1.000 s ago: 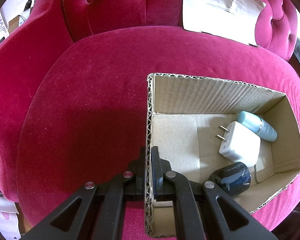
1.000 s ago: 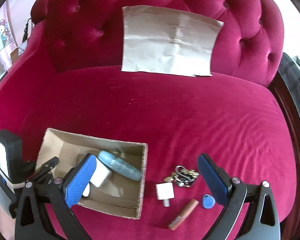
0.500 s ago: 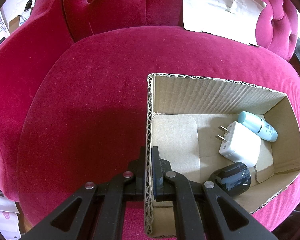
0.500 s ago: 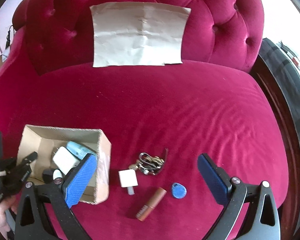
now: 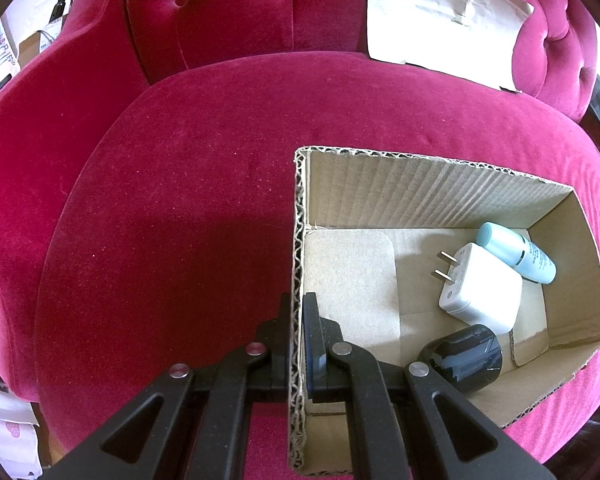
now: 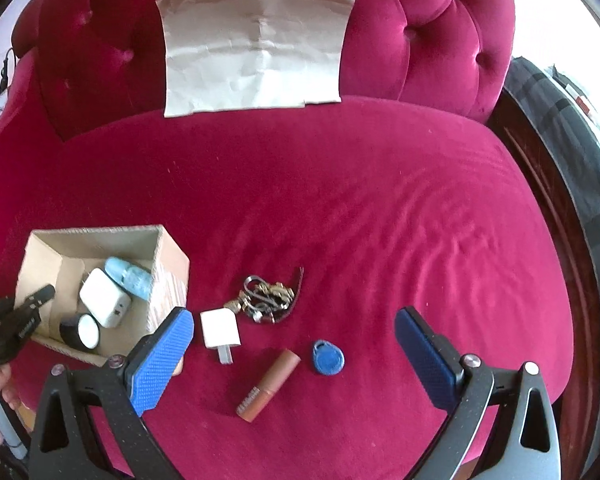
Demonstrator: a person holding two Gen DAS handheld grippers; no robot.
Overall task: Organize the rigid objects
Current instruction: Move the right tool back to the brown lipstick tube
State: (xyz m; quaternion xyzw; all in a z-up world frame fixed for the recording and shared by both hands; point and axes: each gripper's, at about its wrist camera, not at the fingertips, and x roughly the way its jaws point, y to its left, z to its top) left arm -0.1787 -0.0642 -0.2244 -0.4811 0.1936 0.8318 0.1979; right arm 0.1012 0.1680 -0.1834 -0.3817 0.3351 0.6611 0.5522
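My left gripper [image 5: 298, 320] is shut on the left wall of the cardboard box [image 5: 300, 216], which sits on the red sofa seat. In the box lie a white charger [image 5: 480, 292], a light blue bottle [image 5: 516, 252] and a black round object [image 5: 464, 356]. My right gripper [image 6: 292, 332] is open and empty above the loose items right of the box [image 6: 168, 260]: a small white plug cube [image 6: 219, 328], a bunch of keys [image 6: 268, 298], a brown lipstick tube [image 6: 270, 384] and a blue key fob [image 6: 328, 358].
A sheet of brown paper [image 6: 256, 48] leans on the tufted sofa back. The sofa's dark wooden edge [image 6: 540, 184] runs along the right. The seat's front edge is close below the items.
The right gripper has swung to the right, away from the box, and now hangs over the loose items. The left gripper and box have stayed put.
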